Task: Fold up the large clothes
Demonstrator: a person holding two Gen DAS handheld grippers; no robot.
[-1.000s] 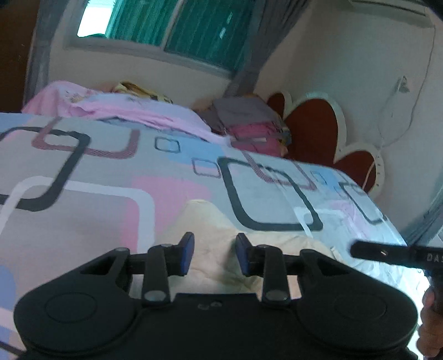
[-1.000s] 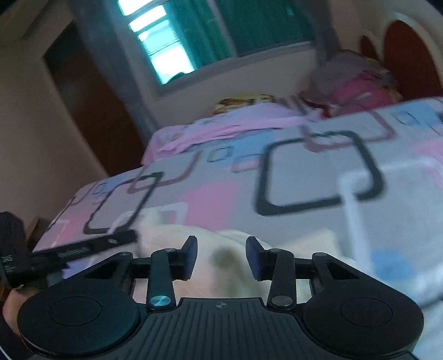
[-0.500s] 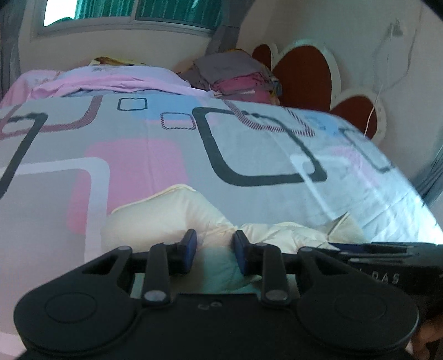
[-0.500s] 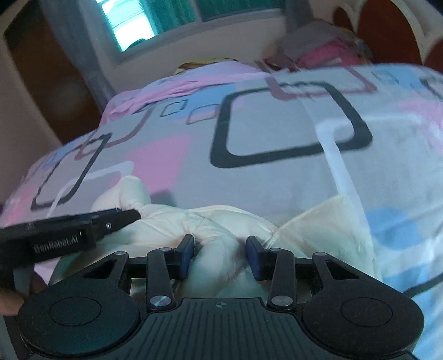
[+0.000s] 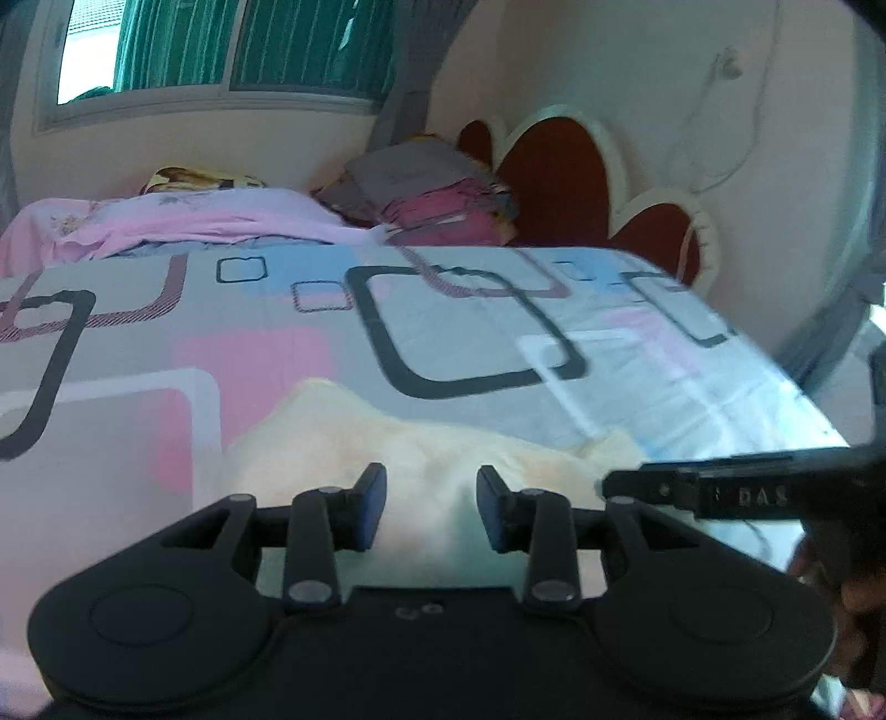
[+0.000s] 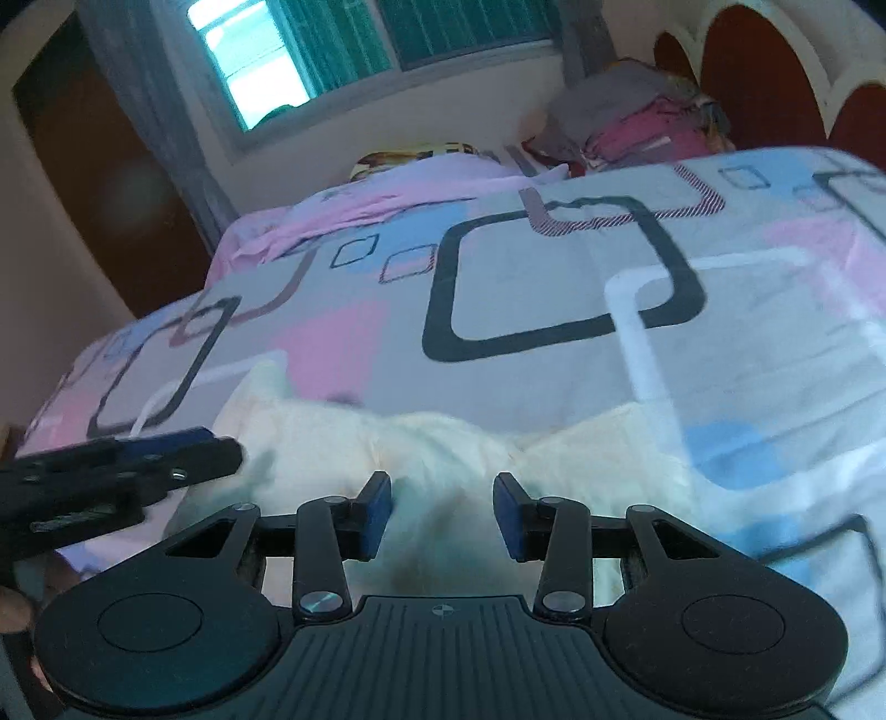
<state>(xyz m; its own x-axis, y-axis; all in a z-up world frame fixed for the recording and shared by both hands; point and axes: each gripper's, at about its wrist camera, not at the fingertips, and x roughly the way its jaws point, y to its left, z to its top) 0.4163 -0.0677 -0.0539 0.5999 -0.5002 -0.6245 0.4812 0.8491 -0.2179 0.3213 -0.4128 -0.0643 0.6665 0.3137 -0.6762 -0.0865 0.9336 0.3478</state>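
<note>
dim, window-lit (image 5: pixel 216 50), seemingly motion-blurred, fisheye-warped edges.

Both tongs (image 5: pixel 431 507) (image 6: pixel 441 515) parted, empty

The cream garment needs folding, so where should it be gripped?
Probably the raised corner at the far left of the cream garment, coming from the near bed edge: that corner peaks up off the bedsheet, while the middle is bunched.

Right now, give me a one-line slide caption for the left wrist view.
Left claw open over the crumpled cream garment on the patterned bedsheet, right claw alongside.
</note>
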